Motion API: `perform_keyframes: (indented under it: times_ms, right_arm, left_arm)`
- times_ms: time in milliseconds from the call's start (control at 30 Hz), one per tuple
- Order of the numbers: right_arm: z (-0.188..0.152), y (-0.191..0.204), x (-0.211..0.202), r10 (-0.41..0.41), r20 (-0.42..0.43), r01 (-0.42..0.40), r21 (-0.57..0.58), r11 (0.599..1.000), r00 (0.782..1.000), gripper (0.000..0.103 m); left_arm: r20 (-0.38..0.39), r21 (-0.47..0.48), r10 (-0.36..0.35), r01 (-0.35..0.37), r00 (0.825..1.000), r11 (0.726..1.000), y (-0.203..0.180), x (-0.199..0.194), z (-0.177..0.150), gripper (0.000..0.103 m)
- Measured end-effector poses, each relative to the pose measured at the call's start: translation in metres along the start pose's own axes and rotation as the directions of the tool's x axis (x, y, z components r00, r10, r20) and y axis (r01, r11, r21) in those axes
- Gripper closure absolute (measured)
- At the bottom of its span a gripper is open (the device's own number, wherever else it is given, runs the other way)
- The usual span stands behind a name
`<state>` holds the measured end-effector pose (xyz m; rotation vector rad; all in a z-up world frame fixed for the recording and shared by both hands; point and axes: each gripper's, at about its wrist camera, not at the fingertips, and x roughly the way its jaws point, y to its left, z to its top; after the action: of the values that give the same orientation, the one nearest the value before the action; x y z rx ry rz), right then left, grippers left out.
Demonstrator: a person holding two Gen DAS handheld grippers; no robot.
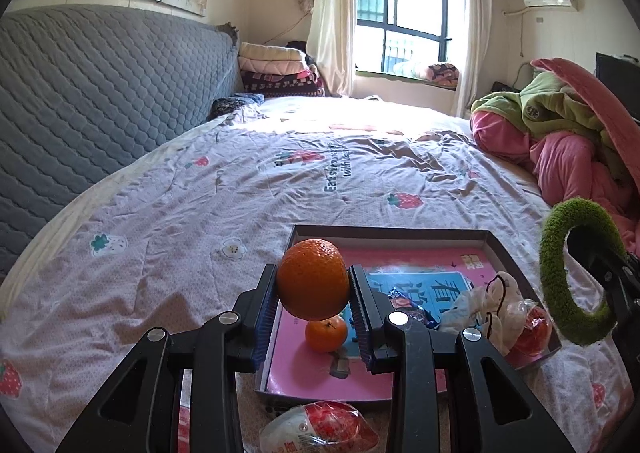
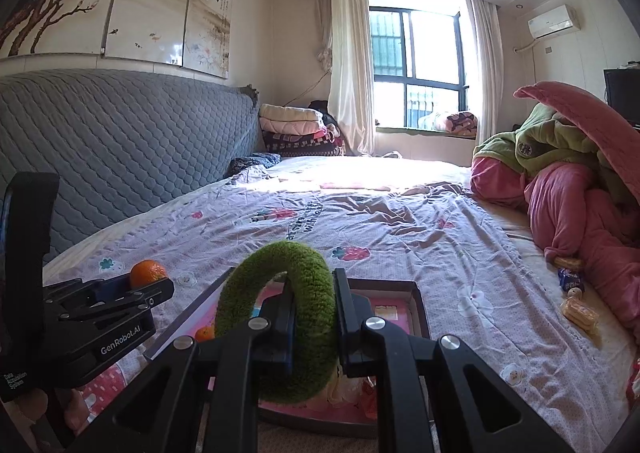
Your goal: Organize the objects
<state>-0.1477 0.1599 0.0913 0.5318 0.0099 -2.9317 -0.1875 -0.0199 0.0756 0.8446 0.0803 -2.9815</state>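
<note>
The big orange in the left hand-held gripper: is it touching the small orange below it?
Cannot tell. In the left wrist view the big orange, clamped in the left hand-held gripper, overlaps the small orange in the box, hiding any gap.

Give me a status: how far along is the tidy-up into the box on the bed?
Done: a small orange, a crumpled plastic bag and wrapped snacks already lie in the box.
In hand: left gripper holds a big orange above the box; right gripper grips a green fuzzy ring.
Left: loose snacks beside the pink blanket, a red packet before the box.
</note>
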Motion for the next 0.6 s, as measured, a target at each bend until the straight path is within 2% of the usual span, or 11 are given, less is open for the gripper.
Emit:
perform_keyframes:
  times_ms: [400,600]
  right_arm:
    - [0.005,0.005,0.009,0.018,0.021,-0.018,-0.013,1.000,1.000,0.087]
    - [0.005,0.002,0.020,0.028,0.004,-0.028,-0.003,1.000,1.000,0.087]
  left_arm:
    - [-0.020,-0.035,0.015,-0.016,1.000,0.999,0.010,0.018,0.006,0.068]
    - [-0.017,-0.009,0.014,-0.014,1.000,1.000,0.000,0.023,0.003,0.068]
